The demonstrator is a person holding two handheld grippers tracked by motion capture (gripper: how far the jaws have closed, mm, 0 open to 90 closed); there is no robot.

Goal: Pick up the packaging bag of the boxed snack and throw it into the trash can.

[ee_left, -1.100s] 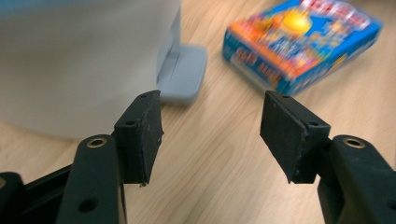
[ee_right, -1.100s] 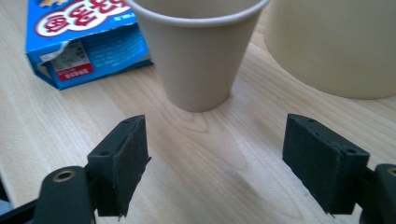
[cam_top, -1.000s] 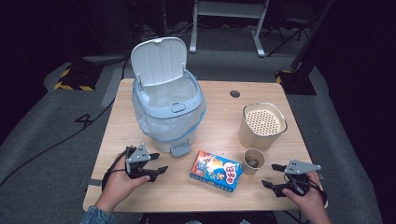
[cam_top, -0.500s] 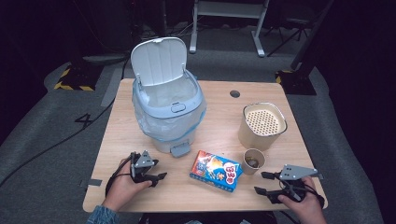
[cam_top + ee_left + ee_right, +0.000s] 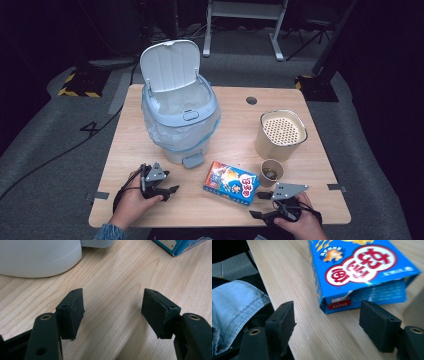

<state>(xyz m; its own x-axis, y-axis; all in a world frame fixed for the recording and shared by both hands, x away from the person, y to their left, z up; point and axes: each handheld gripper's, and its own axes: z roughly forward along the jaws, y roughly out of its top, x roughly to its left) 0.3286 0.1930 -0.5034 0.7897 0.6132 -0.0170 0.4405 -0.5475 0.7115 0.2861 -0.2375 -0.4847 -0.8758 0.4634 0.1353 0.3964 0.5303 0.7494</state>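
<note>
Right claw [image 5: 262, 205] spread, jaws just reopening slightly after narrowing, nothing between; blue snack box [image 5: 231, 182] flat on desk [image 5: 230, 117] just ahead, torn end facing claw, not yet gripped. Left claw [image 5: 167, 192] spread, jaws just widening, empty over bare wood. Lidded bin [image 5: 179, 120] beyond left claw, lid up, clear liner inside, contents unclear. Paper cup [image 5: 271, 172] beside box, dark residue inside. Perforated-top canister [image 5: 281, 134] behind cup. Judged: pickup barely begun; grasp and likely binning remain.
</note>
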